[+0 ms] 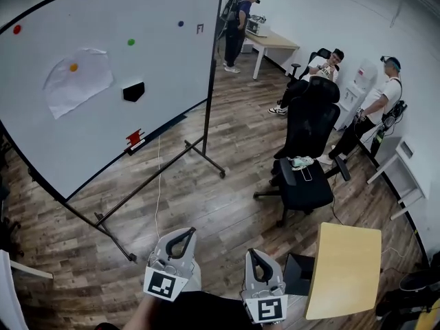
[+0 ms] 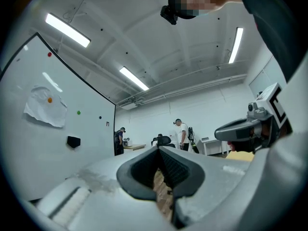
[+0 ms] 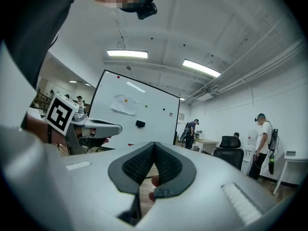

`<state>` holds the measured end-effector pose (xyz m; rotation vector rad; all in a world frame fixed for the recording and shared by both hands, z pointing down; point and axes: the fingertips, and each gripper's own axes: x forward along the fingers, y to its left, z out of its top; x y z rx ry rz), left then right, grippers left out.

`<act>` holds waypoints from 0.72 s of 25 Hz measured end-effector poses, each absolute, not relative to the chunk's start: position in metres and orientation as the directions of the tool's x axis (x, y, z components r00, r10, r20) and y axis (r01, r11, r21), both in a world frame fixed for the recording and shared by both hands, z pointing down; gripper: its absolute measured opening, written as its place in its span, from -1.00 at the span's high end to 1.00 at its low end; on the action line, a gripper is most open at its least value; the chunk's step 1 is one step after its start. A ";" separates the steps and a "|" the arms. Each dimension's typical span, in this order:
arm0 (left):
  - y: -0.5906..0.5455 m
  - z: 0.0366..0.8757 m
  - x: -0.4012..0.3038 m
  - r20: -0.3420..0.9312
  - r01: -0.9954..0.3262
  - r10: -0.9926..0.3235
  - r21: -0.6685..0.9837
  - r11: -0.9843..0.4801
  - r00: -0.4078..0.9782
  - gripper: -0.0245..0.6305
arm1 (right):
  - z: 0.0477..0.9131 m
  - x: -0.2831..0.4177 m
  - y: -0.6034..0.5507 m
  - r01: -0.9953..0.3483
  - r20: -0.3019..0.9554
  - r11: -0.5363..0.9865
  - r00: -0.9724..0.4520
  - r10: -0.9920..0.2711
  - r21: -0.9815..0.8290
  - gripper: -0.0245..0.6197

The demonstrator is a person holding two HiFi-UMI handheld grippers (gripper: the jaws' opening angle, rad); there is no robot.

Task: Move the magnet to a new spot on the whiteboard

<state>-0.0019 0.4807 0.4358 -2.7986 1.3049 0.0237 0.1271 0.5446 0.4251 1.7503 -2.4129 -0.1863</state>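
Right tool (image 1: 255, 257) near yellow table (image 1: 344, 269), chair (image 1: 307, 135)

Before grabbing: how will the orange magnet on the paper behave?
Orange magnet looks small and round: probably light, rigid, little to grip. It seems alone in pinning the crumpled paper to the whiteboard, so that sheet likely drops.

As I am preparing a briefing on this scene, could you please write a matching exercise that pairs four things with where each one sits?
1 orange magnet
2 red magnet
3 blue magnet
4 office chair

A near the whiteboard upper left edge
B on the wooden floor
C on the sheet of paper
D near the upper right corner

Pairs: 1-C, 2-A, 3-D, 4-B
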 end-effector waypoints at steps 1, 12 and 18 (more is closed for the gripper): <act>0.473 0.433 0.001 -0.042 -0.764 -0.762 -0.051 -0.644 0.646 0.93 | 0.425 0.128 0.537 -0.929 0.055 0.312 -0.307 -0.950 0.199 0.91; 0.350 0.432 0.014 -0.032 -0.753 -0.753 -0.084 -0.653 0.657 0.93 | 0.431 0.132 0.410 -0.941 0.084 0.322 -0.314 -0.946 0.105 0.91; 0.283 0.419 0.019 -0.062 -0.722 -0.721 -0.108 -0.683 0.690 0.93 | 0.418 0.142 0.345 -0.954 0.072 0.281 -0.275 -0.959 0.107 0.91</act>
